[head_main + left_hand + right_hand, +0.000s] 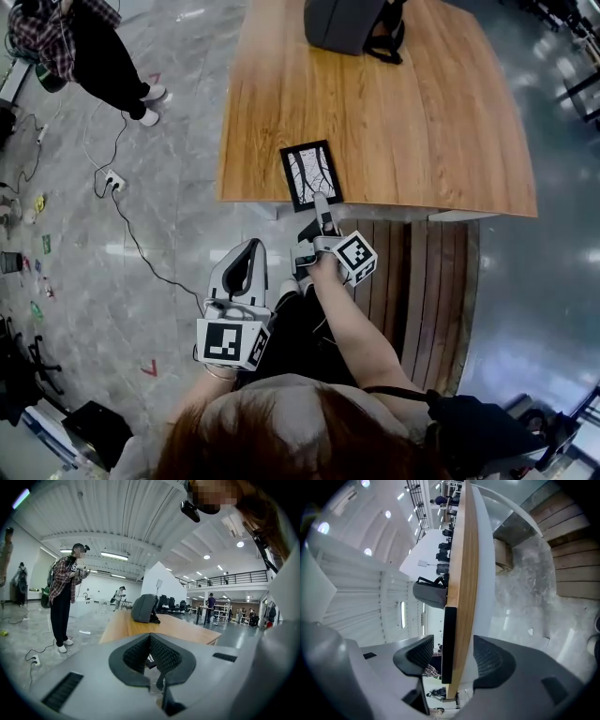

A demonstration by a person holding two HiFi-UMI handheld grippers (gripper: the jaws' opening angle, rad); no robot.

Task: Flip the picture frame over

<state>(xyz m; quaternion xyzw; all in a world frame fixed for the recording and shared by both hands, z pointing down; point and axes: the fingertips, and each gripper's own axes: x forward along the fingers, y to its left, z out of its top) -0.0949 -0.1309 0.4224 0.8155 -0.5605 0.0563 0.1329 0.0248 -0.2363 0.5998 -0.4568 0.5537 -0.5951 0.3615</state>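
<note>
Your picture frame (311, 174) lies flat on the wooden table (422, 122), picture side up, with its short end right at the table's near edge. Your right gripper (321, 208) is at that same edge. In the right gripper view its claw is released: one pad (417, 654) stands over the frame's black rim and the other pad (490, 660) sits under the tabletop. There is a gap on both sides, so nothing is pinched. The table's thick wooden edge sits between the jaws together with the frame, and it is what stands in your way there.

Your left gripper (251, 251) hangs off the table, below its near edge and to the left of the frame, over the grey floor. In the left gripper view its pads (161, 656) are clenched together at the tips, with nothing gripped between them.

A dark grey bag (347, 23) stands at the table's far end, well apart from the frame, and the wood between them is bare. A slatted wooden bench (422, 281) runs along the table's near side, just right of your right arm. To the table's left, a person in a plaid shirt (94, 42) stands on the floor. A white power strip (111, 178) lies there too, with its cable trailing towards you.
</note>
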